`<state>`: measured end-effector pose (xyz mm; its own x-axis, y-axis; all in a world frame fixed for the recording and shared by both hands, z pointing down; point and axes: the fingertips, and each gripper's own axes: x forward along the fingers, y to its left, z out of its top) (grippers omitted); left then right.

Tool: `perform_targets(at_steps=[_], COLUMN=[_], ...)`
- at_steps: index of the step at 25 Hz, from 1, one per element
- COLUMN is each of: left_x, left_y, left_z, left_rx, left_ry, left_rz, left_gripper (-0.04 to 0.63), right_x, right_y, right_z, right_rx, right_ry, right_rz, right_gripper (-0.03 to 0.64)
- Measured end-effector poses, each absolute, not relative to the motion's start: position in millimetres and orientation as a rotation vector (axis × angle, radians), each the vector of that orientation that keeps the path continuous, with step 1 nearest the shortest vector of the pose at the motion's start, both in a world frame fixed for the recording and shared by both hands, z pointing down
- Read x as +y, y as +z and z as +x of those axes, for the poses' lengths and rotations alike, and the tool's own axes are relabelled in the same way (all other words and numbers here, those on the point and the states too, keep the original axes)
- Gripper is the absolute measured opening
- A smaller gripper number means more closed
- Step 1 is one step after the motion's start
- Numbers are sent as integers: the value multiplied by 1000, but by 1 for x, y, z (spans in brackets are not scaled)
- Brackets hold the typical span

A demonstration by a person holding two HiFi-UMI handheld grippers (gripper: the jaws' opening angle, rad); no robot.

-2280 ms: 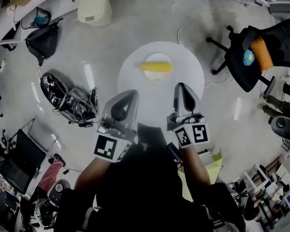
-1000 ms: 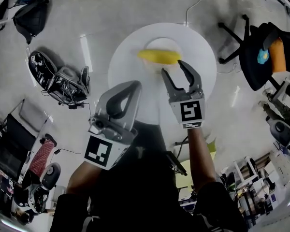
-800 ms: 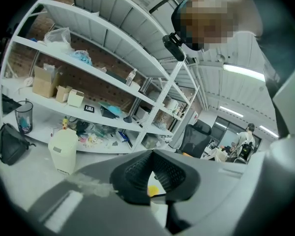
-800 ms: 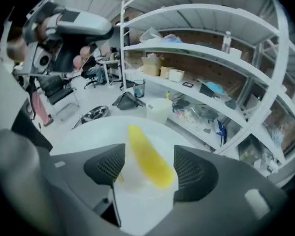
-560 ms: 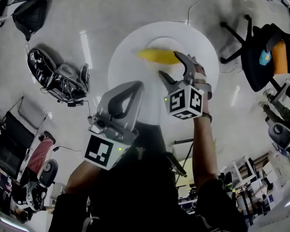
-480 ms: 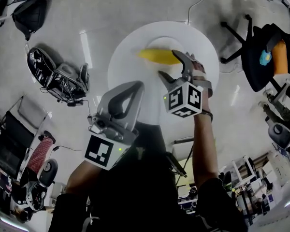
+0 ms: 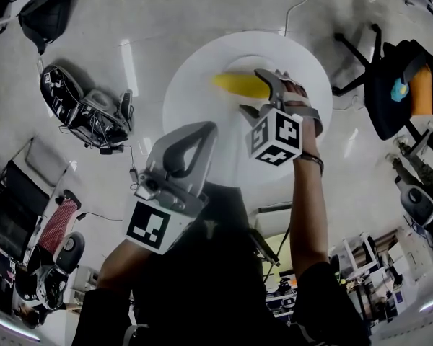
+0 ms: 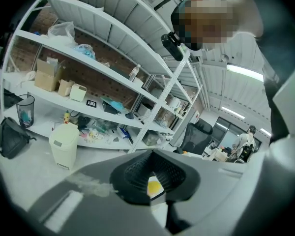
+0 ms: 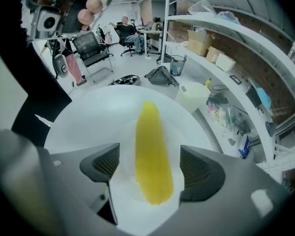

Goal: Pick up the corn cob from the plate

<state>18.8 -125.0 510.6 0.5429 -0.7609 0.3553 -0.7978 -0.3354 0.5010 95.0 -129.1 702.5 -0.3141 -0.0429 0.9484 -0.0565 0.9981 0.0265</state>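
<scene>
The yellow corn cob (image 7: 233,83) lies on a white plate (image 7: 234,65) in the middle of a round white table (image 7: 195,99). My right gripper (image 7: 258,94) points steeply down over the cob's right end. In the right gripper view the corn cob (image 9: 152,151) lies lengthwise between the fingers of the right gripper (image 9: 152,168). Its jaws are opening, with a gap on each side of the cob, and the pads (image 9: 102,165) do not touch it. My left gripper (image 7: 182,150) hangs over the table's near edge, shut and empty. In its own view the left gripper (image 8: 155,181) has its pads together.
A black office chair (image 7: 390,85) stands to the table's right. A black bag (image 7: 47,16) and a heap of equipment (image 7: 86,114) lie on the floor at left. White shelving (image 9: 246,48) and a white bin (image 9: 191,96) stand beyond the table.
My right gripper moved forward and down over the cob, rolled at the wrist, and its jaws spread wider. The left gripper stayed where it was.
</scene>
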Motion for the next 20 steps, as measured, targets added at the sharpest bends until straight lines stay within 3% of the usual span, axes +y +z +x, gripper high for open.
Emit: perform_targets(at_steps=[20], left_x=[-131], left_y=[519], left_z=[13], left_rx=[-1268], left_ry=[54], left_rz=[2116], left_gripper=[6], right_x=[-128], right_y=[730], right_z=[94], right_rx=[-1849], right_ry=[61], right_rz=[-73], right_gripper=[347])
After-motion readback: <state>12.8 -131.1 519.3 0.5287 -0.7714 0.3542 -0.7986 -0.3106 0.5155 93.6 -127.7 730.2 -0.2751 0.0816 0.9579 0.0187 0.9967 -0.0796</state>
